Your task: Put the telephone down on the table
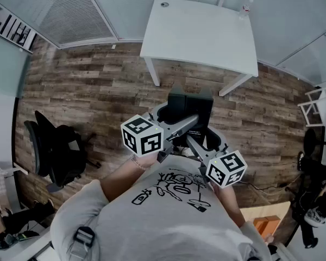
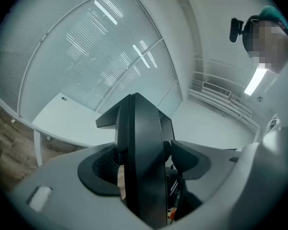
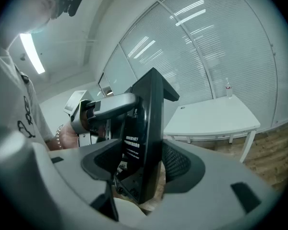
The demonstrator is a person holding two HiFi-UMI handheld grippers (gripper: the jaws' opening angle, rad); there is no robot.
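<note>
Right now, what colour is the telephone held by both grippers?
The telephone is black; it shows best in the right gripper view.

Telephone (image 3: 144,143): black, with small white print on one face.
My left gripper (image 2: 144,159) and right gripper (image 3: 137,169): grey bodies.
Pads (image 3: 182,163): black, fine mesh pattern.
Marker cubes (image 1: 142,136): white, with black square markers.
Table (image 1: 201,34) ahead of my grippers: white.
Floor (image 1: 87,86) beneath them: mottled brown wood planks.
My shirt (image 1: 152,222): light grey, black line drawing.
Office chair (image 1: 57,145) left of my left gripper: black.

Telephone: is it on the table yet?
Not yet. The telephone hangs between the left gripper and right gripper, short of the table.
</note>
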